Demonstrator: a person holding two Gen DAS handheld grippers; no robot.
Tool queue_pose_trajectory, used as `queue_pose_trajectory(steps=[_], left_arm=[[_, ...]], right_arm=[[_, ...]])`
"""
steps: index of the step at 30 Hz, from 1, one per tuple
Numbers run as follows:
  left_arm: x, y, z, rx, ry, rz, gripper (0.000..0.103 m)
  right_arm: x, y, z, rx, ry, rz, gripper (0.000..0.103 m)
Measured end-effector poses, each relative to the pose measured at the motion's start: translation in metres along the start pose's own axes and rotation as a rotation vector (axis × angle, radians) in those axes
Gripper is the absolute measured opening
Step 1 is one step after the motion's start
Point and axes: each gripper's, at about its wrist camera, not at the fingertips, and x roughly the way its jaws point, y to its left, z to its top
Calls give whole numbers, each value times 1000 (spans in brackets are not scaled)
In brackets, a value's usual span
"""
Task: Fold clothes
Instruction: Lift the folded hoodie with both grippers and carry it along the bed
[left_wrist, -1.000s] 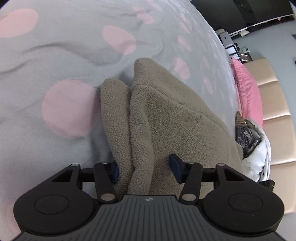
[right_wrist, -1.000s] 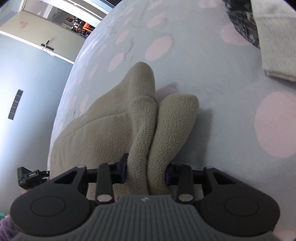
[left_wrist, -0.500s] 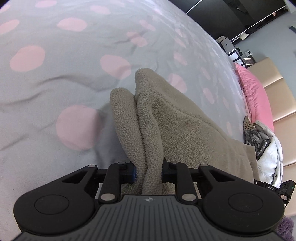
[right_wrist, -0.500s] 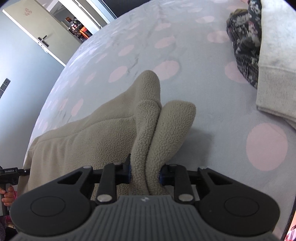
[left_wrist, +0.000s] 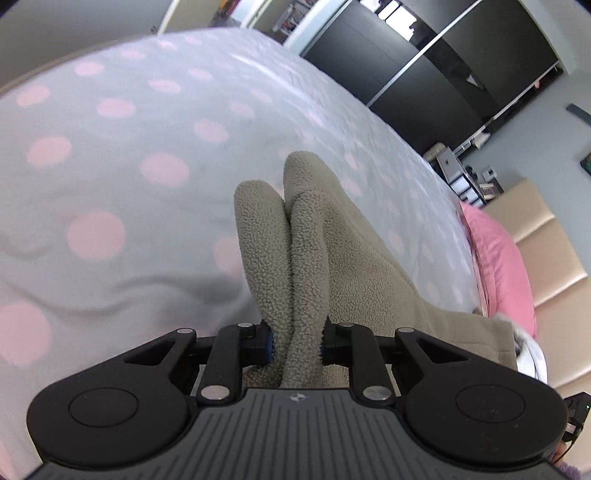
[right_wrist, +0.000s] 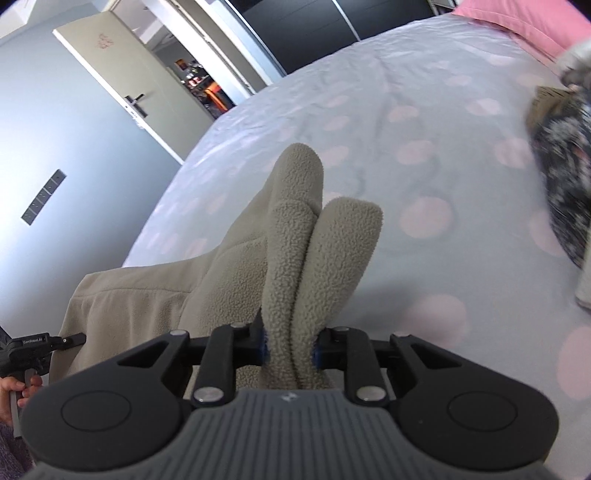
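Left gripper (left_wrist: 295, 345) is clamped on a bunched fold of the beige fleece garment (left_wrist: 332, 251); both blue pads press into the pile, with two rounded lobes of fleece standing up past the fingertips. A second ago its jaws stood wide around the fabric without pinching it; they have just been closing and now grip it.

Right gripper (right_wrist: 290, 345) likewise pinches a doubled fold of the same fleece (right_wrist: 236, 273), jaws narrow, pads sunk into the cloth. Its jaws have also just been closing; a second ago they were already touching the fleece but less tightly.

Both gripped ends now sit higher above the grey bedspread with pink dots (left_wrist: 110, 155) than a second ago: more of the bed's far edge and the room beyond it shows in each view, and a shadow lies on the cover under each fold. The stretch of fleece between the two grips hangs as a slack span, no longer flat on the cover.

Right view: a dark patterned garment (right_wrist: 561, 177) lies near the right edge of the bed, blurred. A pink pillow (left_wrist: 506, 266) sits at the bed's headboard end. At the lower left of the right view, the person's left hand (right_wrist: 14, 387) holds the other gripper's handle.
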Motion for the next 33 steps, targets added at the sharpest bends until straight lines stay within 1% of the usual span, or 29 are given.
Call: queue_pose_trajectory(steps=[2, 6, 9, 11, 14, 18, 21, 24, 29, 33], left_arm=[[-5, 0, 22, 13, -31, 30, 18], [-10, 4, 71, -8, -126, 80, 18], [-9, 12, 110, -21, -208, 117, 18], [-6, 19, 135, -20, -247, 154, 18], [2, 34, 172, -39, -291, 216, 18], [22, 57, 213, -43, -356, 303, 18], [42, 70, 238, -30, -389, 367, 18], [60, 82, 259, -48, -428, 405, 18], [84, 92, 283, -36, -479, 436, 18], [100, 90, 297, -17, -525, 456, 18]], right_arm=[[14, 19, 16, -20, -4, 17, 23], [50, 61, 52, -67, -15, 35, 23], [86, 96, 82, -98, -27, 43, 23], [110, 118, 100, -117, -36, 49, 23], [152, 149, 118, -146, -49, 53, 23], [216, 188, 137, -189, -63, 48, 23], [262, 209, 145, -202, -64, 50, 23], [305, 224, 148, -217, -68, 47, 23], [362, 241, 156, -237, -91, 39, 23], [392, 245, 161, -236, -102, 37, 23]])
